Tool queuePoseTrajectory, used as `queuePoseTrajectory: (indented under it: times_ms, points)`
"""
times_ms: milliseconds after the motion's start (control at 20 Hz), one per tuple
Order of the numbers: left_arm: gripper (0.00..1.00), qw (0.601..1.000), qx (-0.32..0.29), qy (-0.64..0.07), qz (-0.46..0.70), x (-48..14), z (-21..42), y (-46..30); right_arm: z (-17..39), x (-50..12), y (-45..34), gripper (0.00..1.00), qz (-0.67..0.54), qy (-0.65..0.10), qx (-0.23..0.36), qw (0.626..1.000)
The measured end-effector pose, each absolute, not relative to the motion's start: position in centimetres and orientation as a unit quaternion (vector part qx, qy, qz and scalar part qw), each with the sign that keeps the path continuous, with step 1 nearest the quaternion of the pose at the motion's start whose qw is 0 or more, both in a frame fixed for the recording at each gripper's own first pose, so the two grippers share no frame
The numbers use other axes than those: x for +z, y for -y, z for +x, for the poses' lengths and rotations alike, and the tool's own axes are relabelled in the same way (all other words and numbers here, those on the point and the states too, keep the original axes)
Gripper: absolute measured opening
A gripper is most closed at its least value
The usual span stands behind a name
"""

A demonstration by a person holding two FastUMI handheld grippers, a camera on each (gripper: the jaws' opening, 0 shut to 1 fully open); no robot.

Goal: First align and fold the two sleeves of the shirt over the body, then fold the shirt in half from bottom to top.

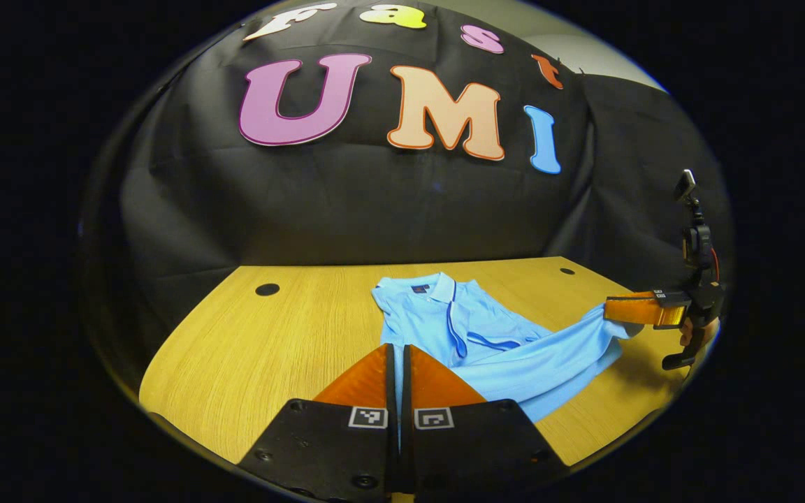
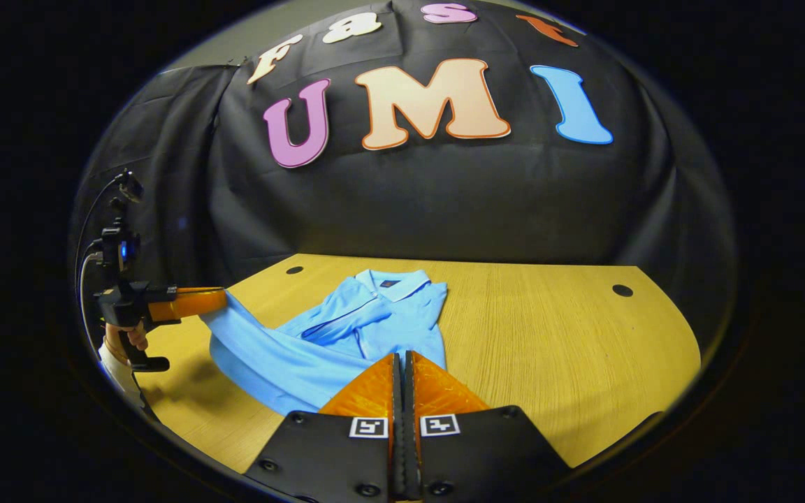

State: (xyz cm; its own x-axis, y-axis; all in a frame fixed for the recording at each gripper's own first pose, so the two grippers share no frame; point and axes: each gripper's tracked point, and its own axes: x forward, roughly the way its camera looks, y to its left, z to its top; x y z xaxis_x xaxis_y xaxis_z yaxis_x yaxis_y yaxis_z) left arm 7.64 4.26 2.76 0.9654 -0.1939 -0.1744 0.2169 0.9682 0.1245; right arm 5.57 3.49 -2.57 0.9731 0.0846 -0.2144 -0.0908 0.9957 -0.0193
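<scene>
My left gripper (image 1: 398,363) is clenched on the hem corner of the blue shirt (image 1: 486,342), and my right gripper (image 2: 402,370) is clenched on the opposite hem corner, both lifted off the table (image 1: 249,349); the collar end lies flat with the sleeves crossed over the body. Risk, as I judge it: uneven lift or a slipping pinch would skew the half-fold or drag the sleeves loose. Wood-grain table with cable holes; black cloth behind.

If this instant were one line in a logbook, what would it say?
stage: bottom-to-top fold | left gripper: shut on shirt hem | right gripper: shut on shirt hem | shirt: sleeves folded in, hem lifted, collar end on table
</scene>
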Motion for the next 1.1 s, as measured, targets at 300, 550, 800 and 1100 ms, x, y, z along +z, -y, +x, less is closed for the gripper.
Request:
queuePoseTrajectory:
  times_ms: [300,550,800,1100]
  points:
    - [0.00,0.991,-0.097,-0.072,0.057,4.6,13.2,-4.3,10.9,-1.2,-2.0,0.02,0.007,-0.105,0.018,0.994]
    - [0.00,0.992,-0.081,-0.078,0.063,4.8,17.9,-5.2,15.2,-0.5,-0.9,0.03,0.010,-0.100,0.001,0.995]
    - [0.00,0.993,-0.064,-0.082,0.057,5.0,22.3,-5.4,19.4,-1.3,-0.4,0.02,0.010,-0.111,-0.010,0.994]
    - [0.00,0.994,-0.029,-0.088,0.055,3.8,27.0,-6.0,23.7,-2.1,1.2,0.02,0.019,-0.112,-0.030,0.993]
